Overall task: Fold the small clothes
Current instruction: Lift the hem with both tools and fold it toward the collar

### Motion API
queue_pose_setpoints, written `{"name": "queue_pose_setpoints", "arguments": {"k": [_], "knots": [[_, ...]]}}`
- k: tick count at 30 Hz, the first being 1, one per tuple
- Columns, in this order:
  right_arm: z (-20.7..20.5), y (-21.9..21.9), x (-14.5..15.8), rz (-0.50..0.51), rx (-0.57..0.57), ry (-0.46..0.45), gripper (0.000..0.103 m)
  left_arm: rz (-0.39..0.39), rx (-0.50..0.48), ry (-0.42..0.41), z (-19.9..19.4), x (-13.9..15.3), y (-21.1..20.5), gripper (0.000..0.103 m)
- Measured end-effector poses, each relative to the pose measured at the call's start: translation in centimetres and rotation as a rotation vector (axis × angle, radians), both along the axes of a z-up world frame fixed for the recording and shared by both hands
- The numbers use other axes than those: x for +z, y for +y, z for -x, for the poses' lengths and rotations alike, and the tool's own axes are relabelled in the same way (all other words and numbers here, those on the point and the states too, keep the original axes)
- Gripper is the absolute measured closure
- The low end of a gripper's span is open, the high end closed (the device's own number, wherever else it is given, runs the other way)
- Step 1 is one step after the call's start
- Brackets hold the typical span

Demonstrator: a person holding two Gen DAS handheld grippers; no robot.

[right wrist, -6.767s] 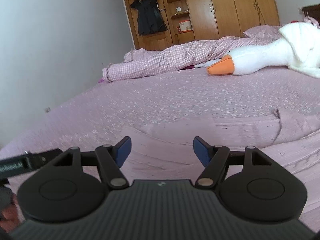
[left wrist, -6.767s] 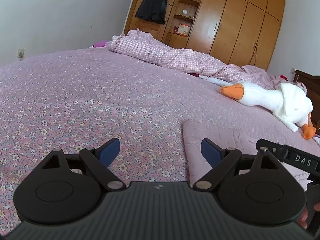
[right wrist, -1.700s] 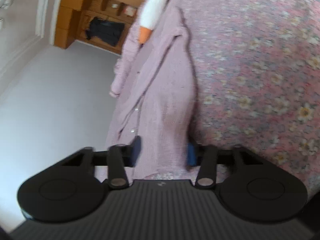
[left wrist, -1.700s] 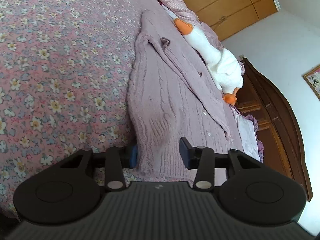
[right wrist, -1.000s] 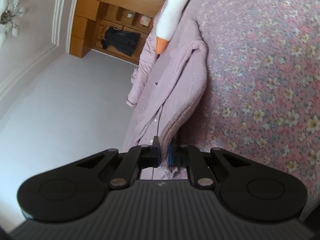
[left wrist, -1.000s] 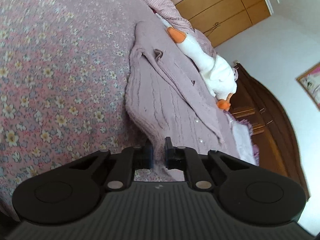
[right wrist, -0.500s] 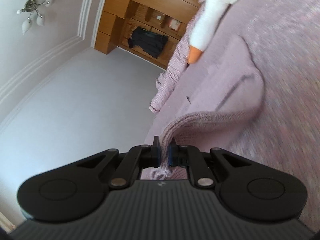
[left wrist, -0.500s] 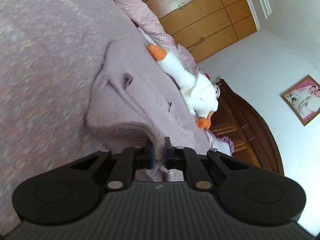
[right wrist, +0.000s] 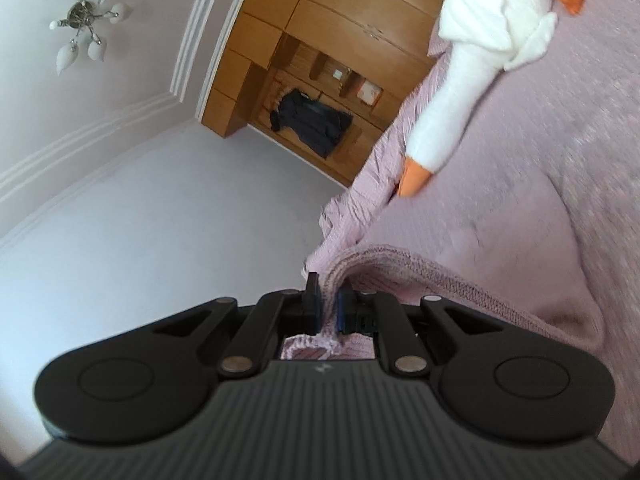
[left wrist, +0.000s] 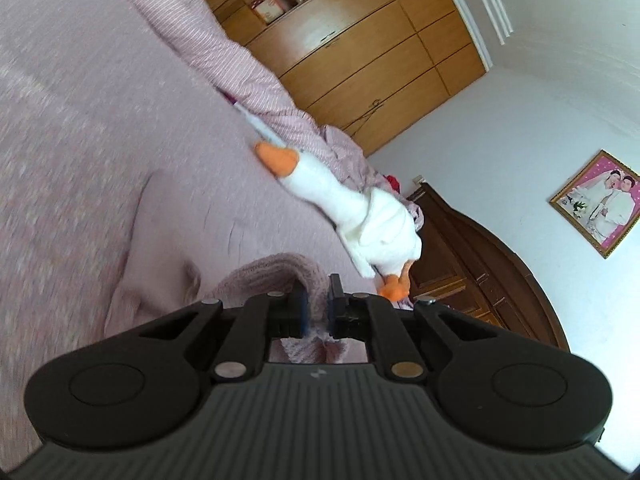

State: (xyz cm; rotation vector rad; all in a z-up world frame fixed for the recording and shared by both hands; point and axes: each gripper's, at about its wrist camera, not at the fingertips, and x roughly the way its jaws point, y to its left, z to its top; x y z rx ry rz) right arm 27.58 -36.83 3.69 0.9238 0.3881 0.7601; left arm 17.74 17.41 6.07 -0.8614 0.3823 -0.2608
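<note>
1. Cardigan (left wrist: 168, 240) – pale lilac knit, lying on the bed (left wrist: 60, 140); near hem lifted off the bed, the far part flat on the cover.
2. Left gripper (left wrist: 316, 308) – clenched on a bunched fold of the knit; cloth arcs up out of the jaws and drops back to the bed.
3. Right gripper (right wrist: 329, 312) – likewise clamped on the hem edge; ribbed border visible between the fingers, cloth trailing away to the right of the view.
4. Handling, my read: light, soft, stretchy, zero stiffness. It will sag between the two holds and drag on the cover. Not fragile, but loose knit can snag or pull out of shape.
5. Hold points: the two hem corners look right – pinch through the thick ribbed edge, not the single layer, so it doesn't slip.
6. Plush goose (left wrist: 352, 208) lies just beyond the cardigan's far end – could catch the fold if carried too far.
7. Both views motion-blurred; buttons and placket not readable.
</note>
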Motion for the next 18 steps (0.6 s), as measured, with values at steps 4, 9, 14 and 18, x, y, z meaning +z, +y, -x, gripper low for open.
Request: {"name": "queue_pose_setpoints", "arguments": {"k": [4, 9, 14, 18], "knots": [[-3.4, 1.0, 0.6, 0.033, -0.030, -0.020, 0.092, 0.001, 0.021, -0.018, -3.8, 0.7, 1.1, 0.094], [-8.0, 1.7, 0.9, 0.072, -0.053, -0.035, 0.092, -0.033, 0.041, -0.038, -8.2, 1.0, 2.0, 0.094], [-11.5, 2.5, -0.1, 0.114, -0.057, -0.018, 0.092, -0.050, 0.058, -0.017, -12.5, -1.1, 2.5, 0.094], [-12.8, 3.0, -1.4, 0.151, -0.050, 0.005, 0.092, -0.038, 0.078, 0.019, -14.3, -3.7, 3.2, 0.094]]}}
